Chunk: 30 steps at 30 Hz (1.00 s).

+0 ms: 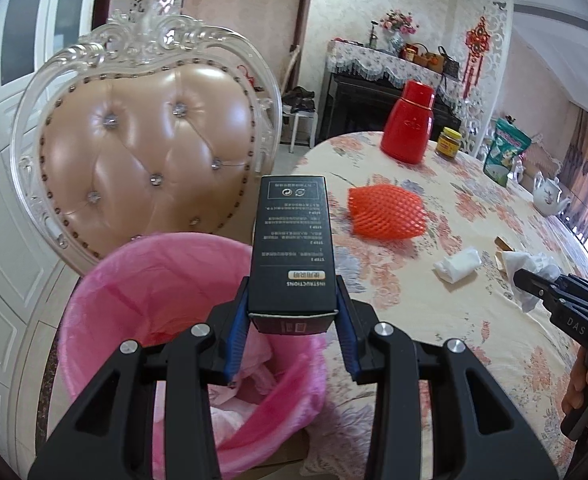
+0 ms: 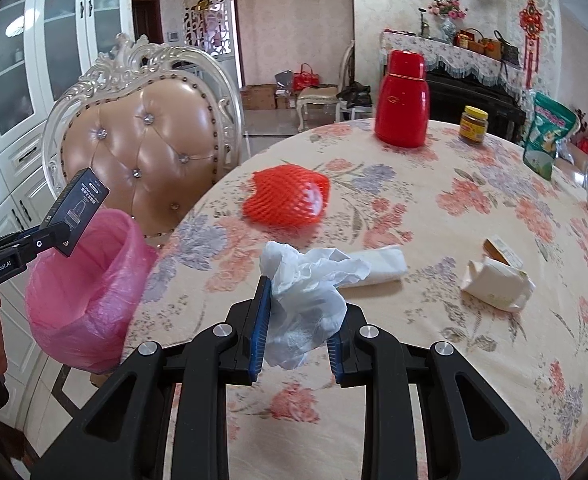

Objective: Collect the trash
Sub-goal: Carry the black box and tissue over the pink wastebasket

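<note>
My left claw [image 1: 292, 314] clenched on black box [image 1: 292, 248], held above pink-lined bin [image 1: 165, 280] off table edge [image 1: 318, 152]. My right claw [image 2: 298, 320] grasping crumpled white bag [image 2: 306, 292] over table.

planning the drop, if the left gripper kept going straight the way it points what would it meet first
Likely the chair back: the left gripper, shut on the black box, aims over the pink-lined bin toward it. Depth is unclear.
</note>
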{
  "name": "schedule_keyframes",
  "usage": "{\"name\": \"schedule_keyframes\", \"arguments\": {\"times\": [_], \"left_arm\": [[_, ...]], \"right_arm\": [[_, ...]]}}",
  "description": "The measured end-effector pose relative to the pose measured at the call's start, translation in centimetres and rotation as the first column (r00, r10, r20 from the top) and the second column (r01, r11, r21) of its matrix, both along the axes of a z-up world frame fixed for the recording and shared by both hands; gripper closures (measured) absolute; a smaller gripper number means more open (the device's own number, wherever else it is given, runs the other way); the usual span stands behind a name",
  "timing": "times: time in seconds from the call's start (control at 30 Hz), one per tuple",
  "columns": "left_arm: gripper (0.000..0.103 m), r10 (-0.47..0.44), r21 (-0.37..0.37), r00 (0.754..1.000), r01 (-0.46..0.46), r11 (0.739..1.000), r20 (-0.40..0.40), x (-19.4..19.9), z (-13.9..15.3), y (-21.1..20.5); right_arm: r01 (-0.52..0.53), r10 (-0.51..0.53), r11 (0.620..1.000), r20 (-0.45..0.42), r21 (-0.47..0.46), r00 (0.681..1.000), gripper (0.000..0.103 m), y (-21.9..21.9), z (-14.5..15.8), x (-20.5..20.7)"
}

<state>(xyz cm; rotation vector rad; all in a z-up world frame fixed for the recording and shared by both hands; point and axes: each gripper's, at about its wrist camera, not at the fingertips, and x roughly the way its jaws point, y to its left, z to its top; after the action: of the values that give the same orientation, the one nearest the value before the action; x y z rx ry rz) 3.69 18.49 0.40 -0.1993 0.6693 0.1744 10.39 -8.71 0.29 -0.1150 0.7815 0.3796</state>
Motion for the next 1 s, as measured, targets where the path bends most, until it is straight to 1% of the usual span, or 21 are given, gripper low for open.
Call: {"name": "schedule_keyframes", "arguments": {"times": [0.53,1.0], "left_arm": [[0.065,0.104,-0.014,0.994,-0.104,0.994,0.017,-3.6,0.3,5.7],[0.065,0.169,-0.026,0.986,-0.168,0.985,0.016,-6.3,-0.1,9.1]], "right_arm": [[-0.11,0.11,0.994,0.001,0.002,0.994,0.078,6.9,0.6,-0.3],[-0.23,0.23,0.973,-0.008,0.011,0.973,0.078,13.9,0.9,-0.9]]}}
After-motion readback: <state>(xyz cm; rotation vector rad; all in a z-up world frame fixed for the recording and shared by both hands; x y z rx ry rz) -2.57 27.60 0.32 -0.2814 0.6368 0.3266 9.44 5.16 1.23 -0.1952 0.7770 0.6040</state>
